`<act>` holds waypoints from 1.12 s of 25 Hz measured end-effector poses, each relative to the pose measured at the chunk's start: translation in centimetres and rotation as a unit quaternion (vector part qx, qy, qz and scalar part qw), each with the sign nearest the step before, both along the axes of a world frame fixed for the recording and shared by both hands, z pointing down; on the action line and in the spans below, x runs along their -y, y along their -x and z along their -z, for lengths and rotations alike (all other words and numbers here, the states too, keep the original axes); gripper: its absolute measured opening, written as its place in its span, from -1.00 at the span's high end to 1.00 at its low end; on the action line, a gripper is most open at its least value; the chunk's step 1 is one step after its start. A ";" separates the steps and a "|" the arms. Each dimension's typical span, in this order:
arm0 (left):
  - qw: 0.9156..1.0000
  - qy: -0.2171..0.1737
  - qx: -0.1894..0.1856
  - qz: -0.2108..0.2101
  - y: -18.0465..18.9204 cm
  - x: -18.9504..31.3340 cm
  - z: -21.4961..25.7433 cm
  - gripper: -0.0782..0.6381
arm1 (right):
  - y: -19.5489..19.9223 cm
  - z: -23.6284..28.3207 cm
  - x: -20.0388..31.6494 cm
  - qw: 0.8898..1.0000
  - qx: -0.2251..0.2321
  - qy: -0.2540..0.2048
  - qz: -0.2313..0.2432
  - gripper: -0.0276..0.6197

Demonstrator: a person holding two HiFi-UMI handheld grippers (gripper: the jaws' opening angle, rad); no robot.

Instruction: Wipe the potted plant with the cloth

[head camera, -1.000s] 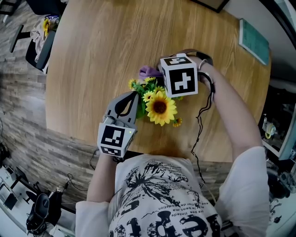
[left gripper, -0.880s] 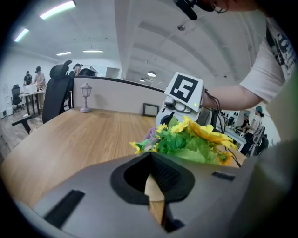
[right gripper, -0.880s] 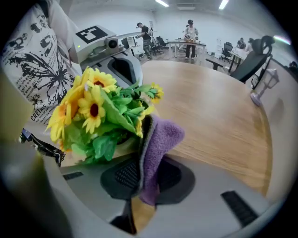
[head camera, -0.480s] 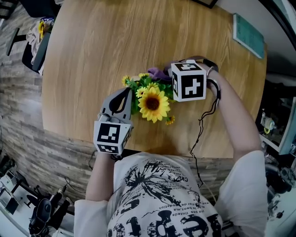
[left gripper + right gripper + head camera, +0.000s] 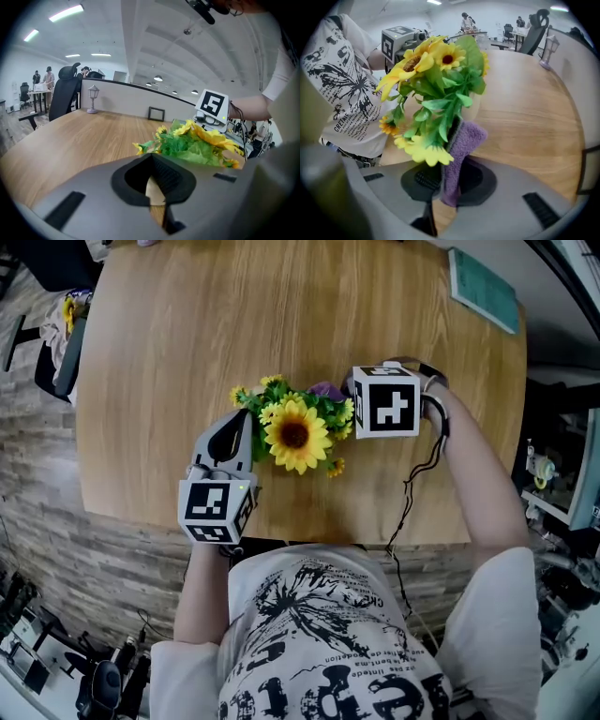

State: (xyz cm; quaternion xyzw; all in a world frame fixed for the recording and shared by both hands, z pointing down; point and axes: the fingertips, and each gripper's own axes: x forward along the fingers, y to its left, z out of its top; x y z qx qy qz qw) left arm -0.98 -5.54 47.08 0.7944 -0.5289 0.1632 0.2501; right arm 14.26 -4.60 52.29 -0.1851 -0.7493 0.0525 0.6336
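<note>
The potted plant point(image 5: 295, 432) stands mid-table, toward my near edge. My right gripper point(image 5: 449, 185) pinches the purple cloth point(image 5: 459, 145) at its far-right side. My left gripper point(image 5: 157, 185), jaws closed on nothing, sits just left. On this wooden table point(image 5: 187, 334), blooms hide the pot from my head view. A teal book point(image 5: 483, 289) lies far right, cut off.

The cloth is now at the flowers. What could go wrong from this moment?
The left tongs are shut and empty beside the potted plant, so nothing steadies it; a push from the purple cloth may tip or slide it. The right tongs pinch only the cloth's end, so leaves might pull it out.
</note>
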 end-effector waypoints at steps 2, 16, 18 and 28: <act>1.000 -0.004 0.004 -0.005 -0.1 0.0 0.1 0.77 | -0.4 0.1 0.4 1.000 -0.007 -0.012 -0.025 0.68; 0.997 -0.054 0.039 -0.050 1.3 0.5 3.5 0.77 | 2.6 8.0 11.0 0.938 0.075 -0.246 -0.232 0.68; 0.995 -0.070 0.036 -0.057 2.0 0.7 5.1 0.77 | 4.2 9.7 11.3 0.929 0.100 -0.255 -0.248 0.68; 0.982 -0.144 0.010 -0.122 8.0 2.9 12.2 0.77 | 13.9 14.5 9.3 0.888 0.150 -0.275 -0.337 0.68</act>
